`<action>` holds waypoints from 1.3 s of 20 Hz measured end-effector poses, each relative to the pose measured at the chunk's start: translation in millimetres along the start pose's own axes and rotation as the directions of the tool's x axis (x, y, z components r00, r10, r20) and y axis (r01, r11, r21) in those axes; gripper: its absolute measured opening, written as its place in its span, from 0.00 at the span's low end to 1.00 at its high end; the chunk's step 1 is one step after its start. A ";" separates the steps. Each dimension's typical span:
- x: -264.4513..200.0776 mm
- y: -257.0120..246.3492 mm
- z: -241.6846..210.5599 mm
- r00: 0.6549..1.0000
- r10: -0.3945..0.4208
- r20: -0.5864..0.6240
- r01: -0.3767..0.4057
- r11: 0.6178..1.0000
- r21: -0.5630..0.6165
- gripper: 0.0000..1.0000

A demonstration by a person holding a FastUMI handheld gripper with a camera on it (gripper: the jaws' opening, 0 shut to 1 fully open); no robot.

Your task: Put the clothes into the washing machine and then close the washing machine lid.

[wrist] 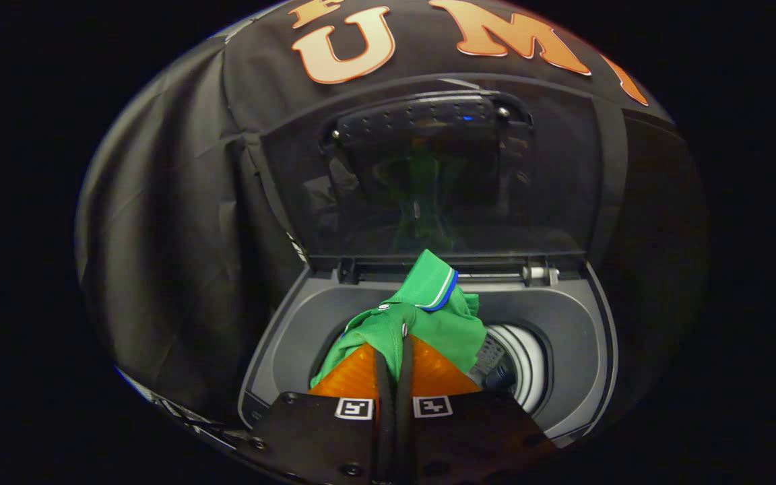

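Fingers pressed together, pinching green shirt (collar up at 12 o'clock) | shirt hangs over washer drum opening | lid upright, open behind tub w/ shirt's reflection

The washing machine is seen from above with its lid raised upright at the back, so the way down into the top is left unblocked from the front and from overhead. The round drum opening is largely taken up by a green shirt, which is pinched between the closed fingers of the gripper and hangs just ahead of them over the opening. Free room into the drum is seen only to the right of the shirt (a crescent of pale drum wall). Rearward passage is barred by the lid and its hinge bar.
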State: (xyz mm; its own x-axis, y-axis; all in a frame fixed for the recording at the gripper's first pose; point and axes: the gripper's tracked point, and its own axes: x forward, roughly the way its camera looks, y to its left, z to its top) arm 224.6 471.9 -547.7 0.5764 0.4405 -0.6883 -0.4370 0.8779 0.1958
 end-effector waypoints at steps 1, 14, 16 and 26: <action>3.9 -4.7 -5.9 1.000 -0.015 -0.017 0.016 1.000 0.014 0.08; 34.1 -44.4 -81.2 0.942 -0.142 -0.305 0.181 0.978 0.106 0.08; 35.7 -44.4 -74.7 0.948 -0.147 -0.284 0.184 0.977 0.106 0.10; 28.7 -48.6 -82.3 0.933 -0.149 -0.328 0.192 0.976 0.101 0.99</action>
State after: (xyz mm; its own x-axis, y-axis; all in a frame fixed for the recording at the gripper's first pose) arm 205.6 426.5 -634.5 0.3761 0.2181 -0.9005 -0.2462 0.9605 0.1297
